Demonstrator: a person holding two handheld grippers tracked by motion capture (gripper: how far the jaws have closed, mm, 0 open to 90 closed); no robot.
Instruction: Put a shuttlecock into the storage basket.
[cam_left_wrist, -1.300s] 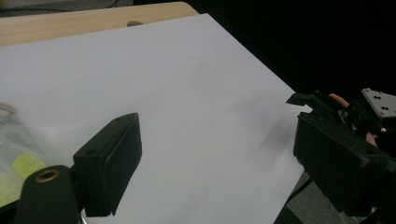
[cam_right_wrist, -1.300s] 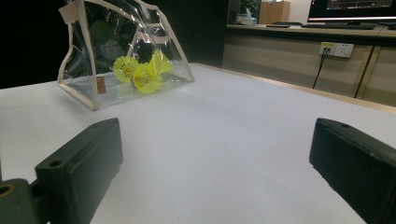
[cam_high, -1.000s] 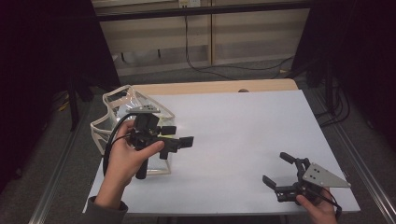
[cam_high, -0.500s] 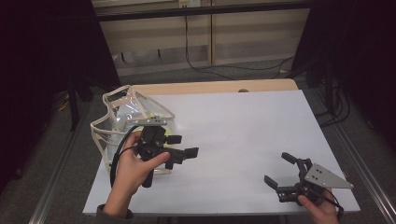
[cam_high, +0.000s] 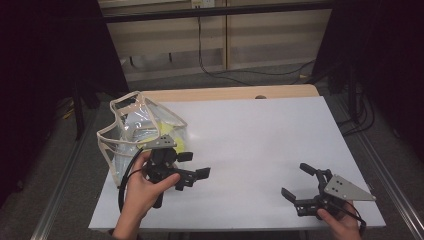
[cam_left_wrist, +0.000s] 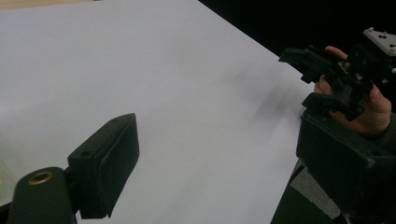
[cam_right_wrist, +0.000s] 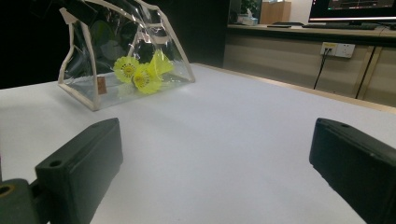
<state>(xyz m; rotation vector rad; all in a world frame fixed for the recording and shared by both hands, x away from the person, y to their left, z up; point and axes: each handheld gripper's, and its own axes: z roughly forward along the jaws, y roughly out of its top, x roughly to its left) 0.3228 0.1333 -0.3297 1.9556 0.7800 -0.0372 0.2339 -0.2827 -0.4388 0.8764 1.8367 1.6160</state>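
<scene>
A clear plastic pouch with beige trim stands at the table's left side, its top gaping. Yellow shuttlecocks lie inside it; the right gripper view shows them through the pouch wall. My left gripper hovers just right of the pouch, jaws open and pointing right, nothing between them. My right gripper sits near the front right of the table, open and empty, facing the pouch. The left gripper view catches the right gripper in its hand across the table.
The white table top stretches between the two grippers. A wooden strip borders its far edge. Behind it stand a cabinet with cables and dark surroundings. Metal rails run along both table sides.
My left gripper has drifted right and toward the table's front, away from the pouch, its jaws still open. The right gripper has stayed nearly in place.
</scene>
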